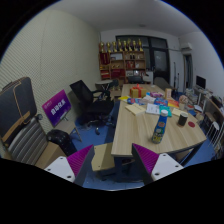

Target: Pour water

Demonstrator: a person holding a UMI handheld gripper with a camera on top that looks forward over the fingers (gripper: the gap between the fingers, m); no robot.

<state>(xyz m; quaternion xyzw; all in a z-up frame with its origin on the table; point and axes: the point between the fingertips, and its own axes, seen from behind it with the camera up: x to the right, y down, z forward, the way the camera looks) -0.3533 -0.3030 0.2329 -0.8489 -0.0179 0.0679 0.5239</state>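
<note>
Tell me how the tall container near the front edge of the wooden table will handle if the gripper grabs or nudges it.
The tall container stands upright and looks narrow for its height, so a push near its top would probably tip it. It seems rigid rather than floppy. What it weighs or holds cannot be told. The gripper is open, well short of the table.

Table (135,128) top of pale, smooth matt wood; office chair (92,103) in black cloth; gripper (112,165) pads (77,164) matt magenta.
</note>
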